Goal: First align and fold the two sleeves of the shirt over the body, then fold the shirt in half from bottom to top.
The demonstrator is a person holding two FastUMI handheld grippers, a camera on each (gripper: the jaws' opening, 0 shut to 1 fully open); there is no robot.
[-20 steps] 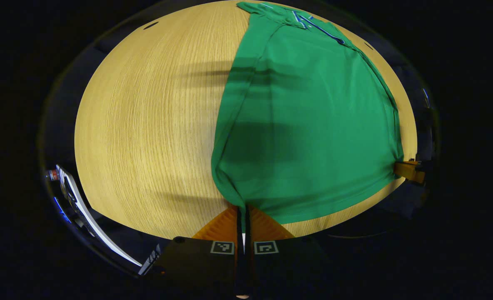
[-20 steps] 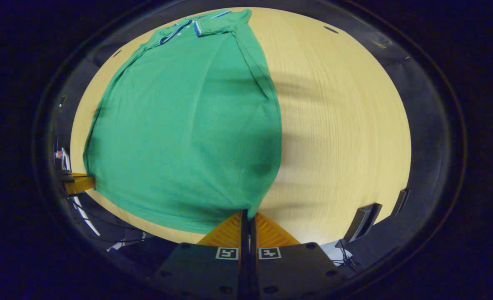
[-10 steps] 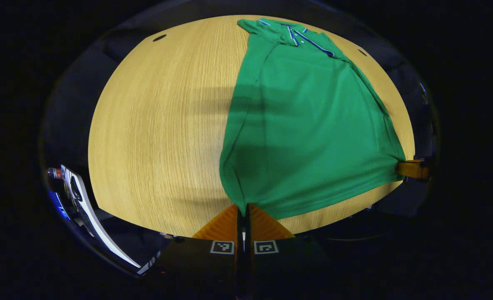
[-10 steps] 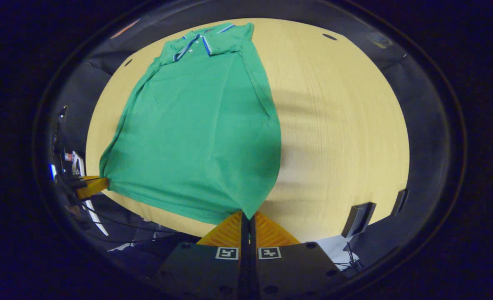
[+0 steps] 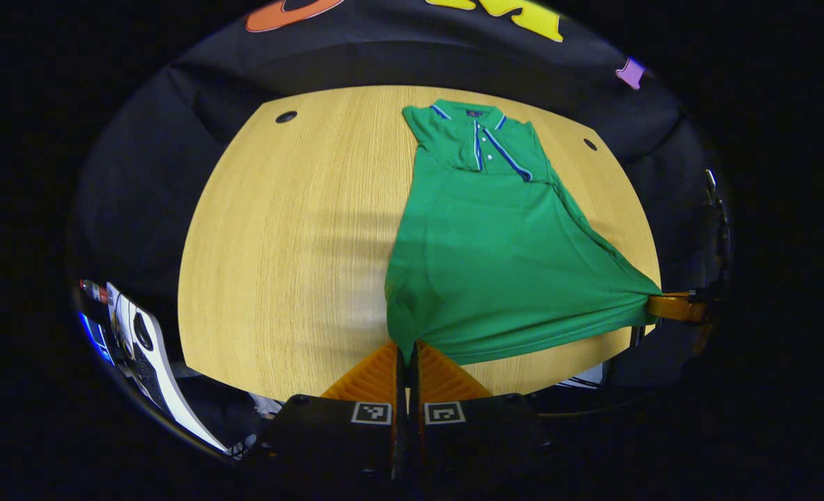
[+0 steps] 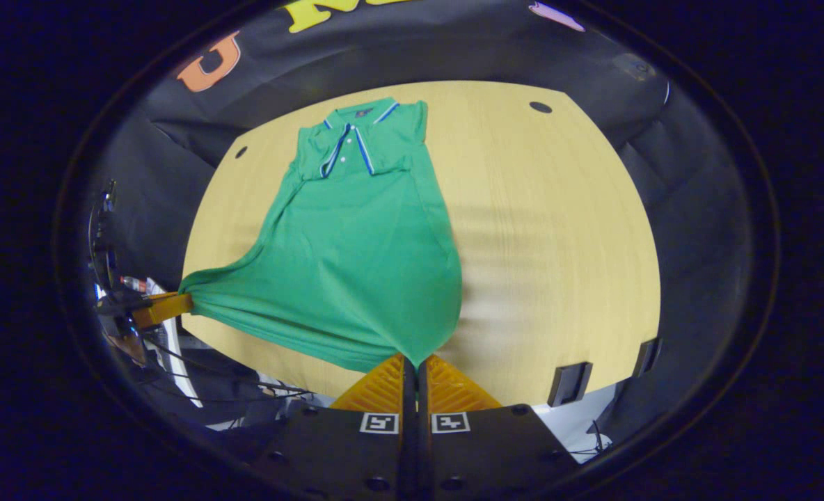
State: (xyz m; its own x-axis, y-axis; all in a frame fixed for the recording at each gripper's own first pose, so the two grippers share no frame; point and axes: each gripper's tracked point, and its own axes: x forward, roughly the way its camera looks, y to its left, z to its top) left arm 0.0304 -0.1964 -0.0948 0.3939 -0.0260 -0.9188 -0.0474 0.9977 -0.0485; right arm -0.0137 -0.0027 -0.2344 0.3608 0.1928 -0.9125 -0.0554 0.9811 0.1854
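We see a matt green knitted-cloth polo shirt (image 5: 495, 264) on a smooth pale wood-grain bench (image 5: 294, 250).

A light wooden table (image 5: 280, 243) with two dark round holes near its far corners (image 5: 286, 116) is seen. Beyond its near edge, a white device (image 5: 144, 351), loose cables (image 6: 245, 379) and two dark blocks (image 6: 569, 383) are visible.

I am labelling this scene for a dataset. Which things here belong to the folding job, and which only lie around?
Job: green shirt; left gripper and right gripper, each shut on a hem corner; table.

Lying about: black box at the table edge; cables.
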